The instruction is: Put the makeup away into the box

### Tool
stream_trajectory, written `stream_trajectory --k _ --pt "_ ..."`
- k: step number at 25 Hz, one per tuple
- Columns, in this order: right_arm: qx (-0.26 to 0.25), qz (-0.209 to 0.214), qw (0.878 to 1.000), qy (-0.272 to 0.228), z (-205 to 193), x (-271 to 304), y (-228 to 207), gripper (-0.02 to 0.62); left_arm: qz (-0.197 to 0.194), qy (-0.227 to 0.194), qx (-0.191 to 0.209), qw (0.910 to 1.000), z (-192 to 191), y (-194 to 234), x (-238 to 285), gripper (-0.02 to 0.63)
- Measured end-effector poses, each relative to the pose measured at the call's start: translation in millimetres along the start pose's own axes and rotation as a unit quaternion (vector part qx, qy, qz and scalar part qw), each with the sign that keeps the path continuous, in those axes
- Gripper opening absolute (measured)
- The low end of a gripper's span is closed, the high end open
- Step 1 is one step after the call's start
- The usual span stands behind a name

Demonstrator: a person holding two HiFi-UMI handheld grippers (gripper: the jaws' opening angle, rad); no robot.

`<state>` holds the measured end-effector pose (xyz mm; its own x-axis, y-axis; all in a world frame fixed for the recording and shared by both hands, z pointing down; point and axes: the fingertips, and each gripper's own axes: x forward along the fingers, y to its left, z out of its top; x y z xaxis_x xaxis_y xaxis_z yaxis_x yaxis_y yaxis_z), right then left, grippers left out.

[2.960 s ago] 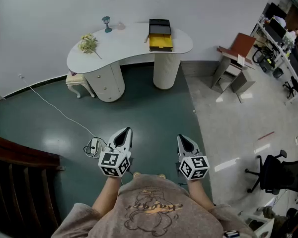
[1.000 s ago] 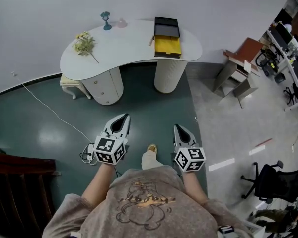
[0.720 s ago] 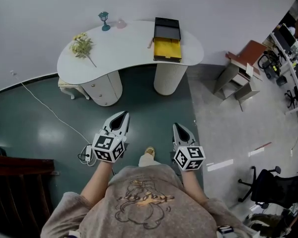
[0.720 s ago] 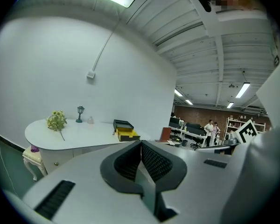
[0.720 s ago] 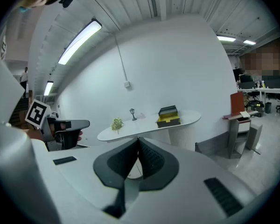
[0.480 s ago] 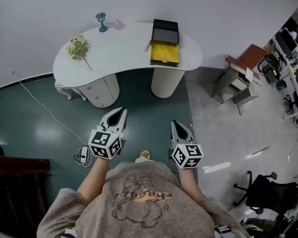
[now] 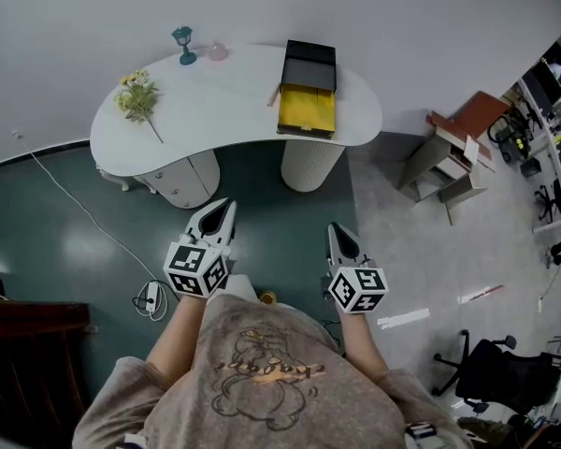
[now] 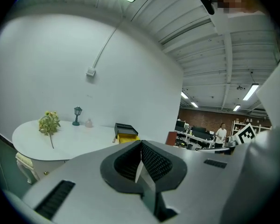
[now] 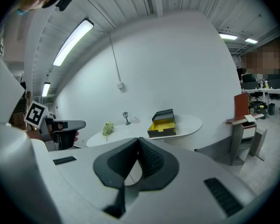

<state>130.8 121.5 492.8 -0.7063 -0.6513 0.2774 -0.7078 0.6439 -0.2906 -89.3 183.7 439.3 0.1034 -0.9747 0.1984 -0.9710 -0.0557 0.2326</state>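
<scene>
Green floor (image 7: pixel 65 241) fills the head view. The white bench (image 7: pixel 215 110) sits nearer than it did seconds ago, so the person is walking up and no packing has begun. Its box (image 7: pixel 307 96) lies open at the right end, with a thin stick (image 7: pixel 274 94), perhaps makeup, just beside its left side. Left gripper (image 7: pixel 221 211) and right gripper (image 7: pixel 340 236) point toward the bench, well short of it.

Left gripper view: jaws pressed together with nothing between them, box (image 8: pixel 126 132) far ahead.

Right gripper view: jaws likewise closed and empty, box (image 9: pixel 162 123) beyond them.
</scene>
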Motion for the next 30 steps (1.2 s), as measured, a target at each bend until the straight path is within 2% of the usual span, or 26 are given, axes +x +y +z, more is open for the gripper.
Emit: stream_trajectory --k 16,30 --pt "-0.001 -0.013 1.000 0.006 19 69 -38 0.003 -0.027 -0.002 0.002 0.9996 13 31 102 0.023" --pt "0.006 -0.018 1.000 0.022 55 182 -67 0.003 -0.036 0.018 -0.007 0.9992 39 94 211 0.023"
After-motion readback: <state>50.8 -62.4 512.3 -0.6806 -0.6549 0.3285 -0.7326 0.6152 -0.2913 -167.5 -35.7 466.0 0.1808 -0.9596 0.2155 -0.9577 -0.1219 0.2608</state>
